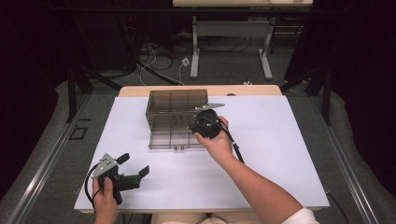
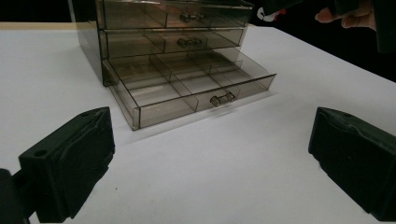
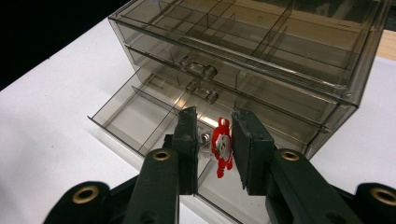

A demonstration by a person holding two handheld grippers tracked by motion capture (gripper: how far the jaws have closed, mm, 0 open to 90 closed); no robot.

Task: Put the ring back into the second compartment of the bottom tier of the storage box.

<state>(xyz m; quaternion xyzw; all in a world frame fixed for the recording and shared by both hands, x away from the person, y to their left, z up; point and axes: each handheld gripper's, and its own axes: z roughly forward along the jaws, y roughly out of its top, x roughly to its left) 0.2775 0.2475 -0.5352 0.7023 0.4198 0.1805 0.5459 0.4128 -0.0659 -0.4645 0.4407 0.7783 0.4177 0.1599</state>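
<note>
Drawers (image 1: 176, 119) in a see-through brown box sit near the back of the white worktop (image 1: 280, 154), a bit left of the middle. The box has three drawers stacked up. The two top ones are pushed in. The bottom drawer (image 2: 187, 88) is pulled out toward the person, so its front edge sticks out past the box. Thin walls split it into small bins, and a little clear handle (image 2: 222, 99) sits on its front.

The worktop has lots of bare white room. A wide bare space lies to the right of the box, all the way to the right edge. Another wide space lies in front of the open drawer, between it and the near edge. To the left of the box there is bare room too, but less.

The right tongs (image 3: 214, 149) hang over the right part of the open drawer, just above its bins. A small red and white thing (image 3: 222, 147) sits between the two black pads. The tongs are clamped on it, and it hangs down in the gap. A hand (image 1: 217, 142) holds these tongs at the front right corner of the box.

The left tongs (image 1: 135, 165) are near the front left corner of the worktop, well apart from the box. They are spread wide apart with nothing between them. They point toward the open drawer, with bare worktop all the way there.
</note>
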